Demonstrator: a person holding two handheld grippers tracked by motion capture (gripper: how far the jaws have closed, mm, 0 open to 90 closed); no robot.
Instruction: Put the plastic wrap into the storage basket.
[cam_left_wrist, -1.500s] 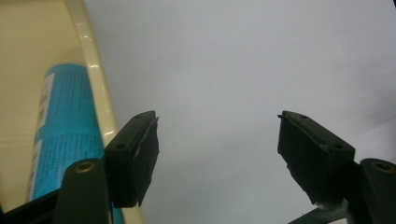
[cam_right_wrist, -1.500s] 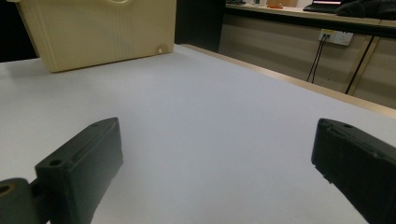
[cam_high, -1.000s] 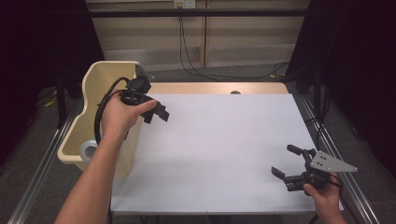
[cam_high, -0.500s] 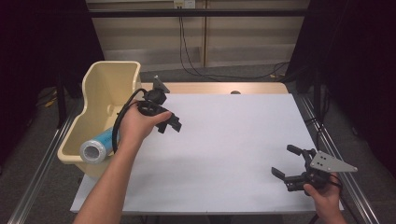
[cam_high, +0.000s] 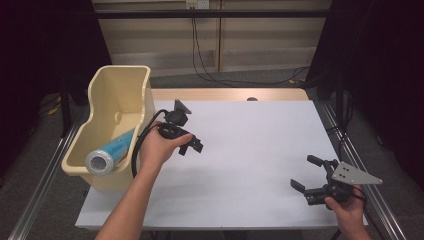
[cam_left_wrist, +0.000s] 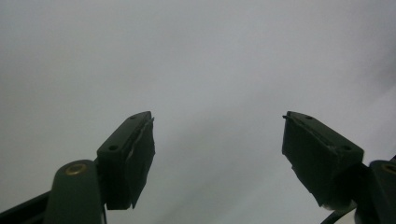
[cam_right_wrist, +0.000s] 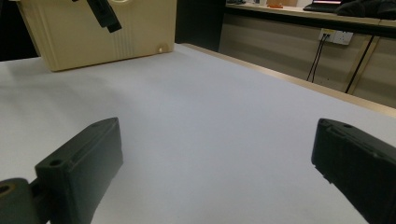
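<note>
High view: blue silver-ended roll (cam_high: 111, 152) lying in cream bin (cam_high: 120, 90); both grippers' jaws apart, empty.

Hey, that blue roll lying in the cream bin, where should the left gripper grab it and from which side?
Grip the blue roll around its near, open end, coming from above. It lies slanted in the cream bin, whose walls block the sides. The left gripper is open over the white table.

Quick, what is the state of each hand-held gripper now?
Left hand-held gripper: open, holding nothing.
Right hand-held gripper: open, holding nothing.
</note>
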